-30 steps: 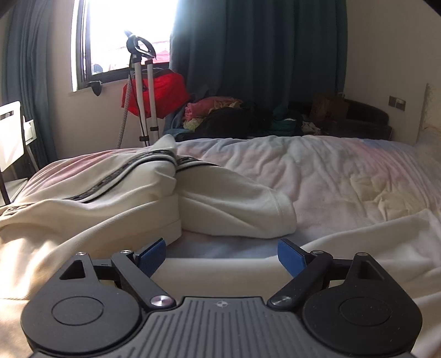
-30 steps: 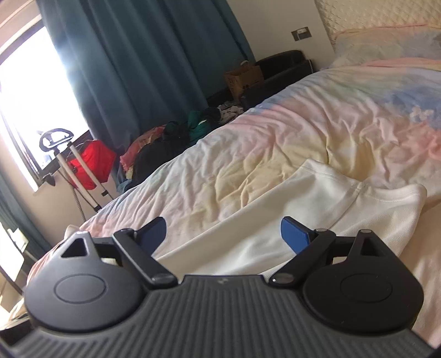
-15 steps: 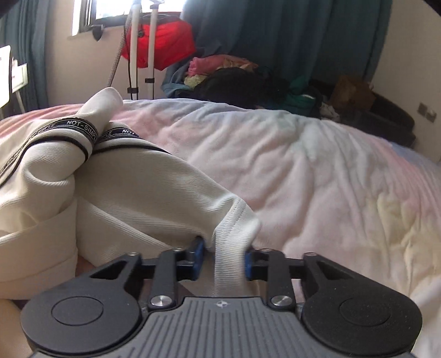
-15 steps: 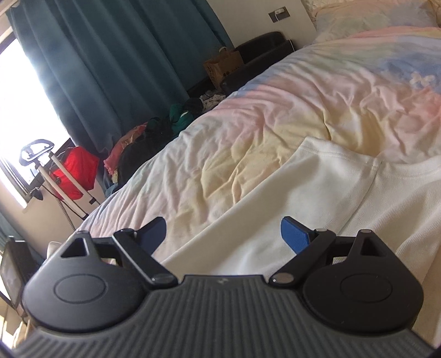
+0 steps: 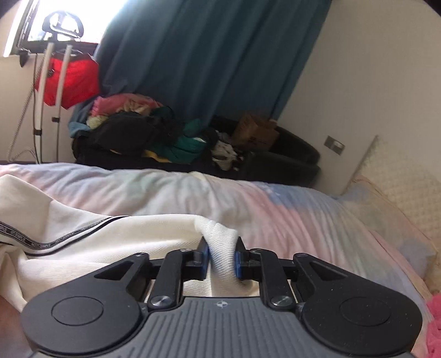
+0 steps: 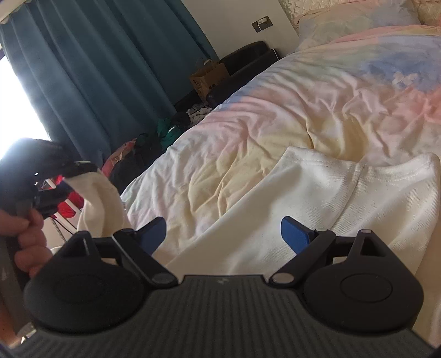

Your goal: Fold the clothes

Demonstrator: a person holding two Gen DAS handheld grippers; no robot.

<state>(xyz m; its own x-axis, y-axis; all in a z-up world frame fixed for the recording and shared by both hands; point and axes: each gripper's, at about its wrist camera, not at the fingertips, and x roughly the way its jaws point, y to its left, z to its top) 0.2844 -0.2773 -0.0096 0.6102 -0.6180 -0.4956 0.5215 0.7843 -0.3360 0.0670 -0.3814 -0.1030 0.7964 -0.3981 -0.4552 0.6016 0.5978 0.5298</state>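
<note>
A cream sweatshirt [image 5: 115, 242] with a black lettered stripe along its sleeve lies on the bed. My left gripper [image 5: 221, 257] has the ribbed sleeve cuff [image 5: 220, 239] pinched between its blue pads and holds it lifted; its jaws are opening slightly with the cuff still between them. The right wrist view shows that same gripper [image 6: 69, 170] at the far left, a hand [image 6: 27, 234] on its handle, with the sleeve [image 6: 99, 201] hanging from it. My right gripper [image 6: 223, 234] stands open and empty just above the flat cream body of the garment [image 6: 330, 198].
The bed has a rumpled pastel sheet [image 6: 275, 115] and a pillow [image 6: 358, 24] at the head. Beyond the far edge sit a clothes pile [image 5: 137, 132], a black sofa [image 5: 289, 162] with a cardboard box [image 5: 256, 132], teal curtains [image 5: 206, 55] and a red bag [image 5: 69, 82] on a stand.
The left gripper closed on the sleeve cuff, then carried it up and to the right across the bed. The right gripper stayed open and barely shifted.
</note>
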